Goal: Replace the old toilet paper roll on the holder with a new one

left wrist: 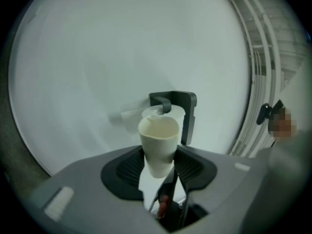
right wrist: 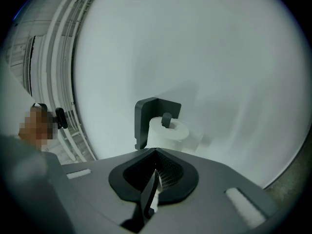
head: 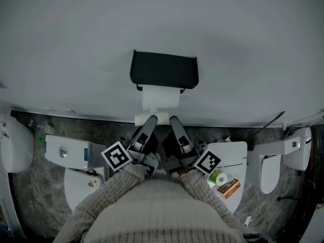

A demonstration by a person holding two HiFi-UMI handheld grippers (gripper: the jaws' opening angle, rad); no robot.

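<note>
The left tongs are clamped on a bare cream cardboard tube, one ribbed pad pressing each side of it, with its open end sticking out past the tips. The right tongs sit just beside them, jaws closed together. Both pairs tilt a little upward at the white wall, held out from cream knit sleeves.

Straight ahead of both tips, a little above them, hangs the black holder. A full white roll sits on its bar with a sheet hanging down toward the tongs. From the left tongs' side the holder's end plate shows just behind the tube; from the right tongs the roll shows end-on under the black hook, clear of the closed tips.

Below the tongs is a dark marbled floor with white toilet parts lying on it. A green tape roll and an orange box rest on a white lid beside the right tongs.
</note>
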